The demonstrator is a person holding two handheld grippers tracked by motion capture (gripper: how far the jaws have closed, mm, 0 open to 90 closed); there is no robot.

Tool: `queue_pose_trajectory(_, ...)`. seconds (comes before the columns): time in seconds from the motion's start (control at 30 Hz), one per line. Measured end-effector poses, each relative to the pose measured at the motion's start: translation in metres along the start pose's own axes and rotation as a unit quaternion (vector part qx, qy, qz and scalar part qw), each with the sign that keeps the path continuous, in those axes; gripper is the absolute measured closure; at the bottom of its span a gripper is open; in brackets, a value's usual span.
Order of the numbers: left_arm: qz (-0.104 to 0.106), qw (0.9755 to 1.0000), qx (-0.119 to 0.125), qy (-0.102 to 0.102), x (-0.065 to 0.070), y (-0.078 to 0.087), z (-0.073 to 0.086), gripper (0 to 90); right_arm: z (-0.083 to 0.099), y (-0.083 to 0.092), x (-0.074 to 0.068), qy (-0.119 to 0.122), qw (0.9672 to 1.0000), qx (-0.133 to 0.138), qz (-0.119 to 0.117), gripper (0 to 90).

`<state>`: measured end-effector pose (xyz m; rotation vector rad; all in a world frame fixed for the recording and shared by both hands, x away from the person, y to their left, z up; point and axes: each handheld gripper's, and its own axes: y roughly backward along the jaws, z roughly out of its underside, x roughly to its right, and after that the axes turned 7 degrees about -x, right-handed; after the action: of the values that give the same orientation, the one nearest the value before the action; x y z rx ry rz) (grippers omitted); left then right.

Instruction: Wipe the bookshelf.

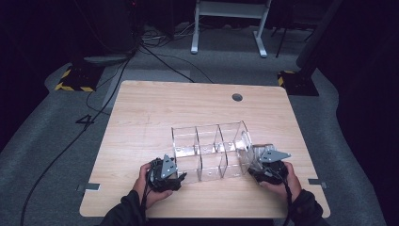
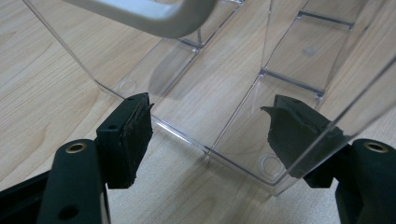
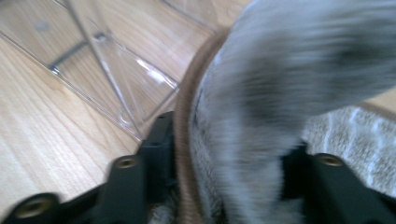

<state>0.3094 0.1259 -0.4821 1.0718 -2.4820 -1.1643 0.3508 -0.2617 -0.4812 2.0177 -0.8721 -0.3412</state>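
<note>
A clear plastic organizer with several open compartments stands on the wooden table, toward its near side. My left gripper is at the organizer's near-left corner. In the left gripper view its jaws stand open astride that corner, one pad outside the wall and the other seen through it. My right gripper is at the organizer's right end. In the right gripper view a blurred grey furry thing with a brown rim fills the gap between its jaws, which look open around it. The organizer's wall lies to the left.
A round cable hole sits near the table's far edge. Beyond the table, cables run across the grey floor, with white desk legs and yellow-black striped bases. A grey metal bar crosses the top of the left gripper view.
</note>
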Motion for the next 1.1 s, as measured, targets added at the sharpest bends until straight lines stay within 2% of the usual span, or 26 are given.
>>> queue_pose_trajectory(0.07,0.002,1.0000,-0.001,-0.001,0.000,0.000,0.000,29.9,0.002,-0.006,-0.001,0.005,0.9998,-0.014,0.013,41.9)
queue_pose_trajectory(0.13,0.002,1.0000,-0.001,-0.001,0.000,0.000,0.000,29.9,0.003,-0.007,0.000,0.001,0.9999,-0.012,0.010,42.0)
queue_pose_trajectory(0.17,0.003,1.0000,-0.002,-0.002,0.000,0.000,0.000,29.8,0.003,-0.007,0.004,-0.011,0.9999,-0.010,-0.003,45.0)
queue_pose_trajectory(0.2,0.003,1.0000,-0.002,-0.002,0.000,0.000,0.000,29.7,0.003,-0.007,0.004,-0.011,0.9999,-0.010,-0.003,45.0)
queue_pose_trajectory(0.23,0.004,1.0000,-0.002,-0.002,0.000,0.000,0.001,29.6,0.003,-0.007,0.007,-0.020,0.9997,-0.009,-0.012,53.6)
queue_pose_trajectory(0.43,0.008,1.0000,-0.004,0.000,0.000,-0.001,0.001,29.6,0.002,-0.007,0.011,-0.029,0.9994,-0.013,-0.016,64.2)
queue_pose_trajectory(0.53,0.009,0.9999,-0.006,-0.003,0.000,-0.001,0.001,29.6,0.001,-0.008,0.011,-0.020,0.9997,-0.009,-0.009,68.2)
queue_pose_trajectory(0.63,0.009,0.9999,-0.008,-0.006,-0.001,-0.002,0.001,30.2,-0.001,-0.005,0.011,-0.011,0.9999,0.004,-0.004,72.4)
queue_pose_trajectory(0.7,0.007,0.9999,-0.007,-0.004,-0.001,-0.003,0.001,30.1,-0.004,0.002,0.011,-0.006,0.9996,0.028,0.006,73.2)
queue_pose_trajectory(0.8,0.003,1.0000,-0.005,-0.001,-0.001,-0.003,0.001,29.9,-0.009,0.021,0.012,-0.006,0.9960,0.088,0.012,73.4)
queue_pose_trajectory(0.87,0.002,1.0000,-0.004,0.000,-0.001,-0.003,0.000,29.9,-0.011,0.035,0.013,-0.010,0.9923,0.122,0.019,73.5)
queue_pose_trajectory(0.93,-0.001,1.0000,-0.001,0.002,-0.001,-0.003,0.000,29.9,-0.013,0.045,0.013,-0.011,0.9885,0.150,0.015,73.5)
queue_pose_trajectory(1.03,-0.004,1.0000,0.000,0.006,-0.001,-0.004,-0.001,29.8,-0.016,0.067,0.011,-0.013,0.9790,0.202,0.021,73.4)
queue_pose_trajectory(1.1,-0.005,1.0000,0.002,0.005,-0.002,-0.004,-0.001,29.6,-0.016,0.079,0.010,-0.015,0.9735,0.227,0.019,73.5)
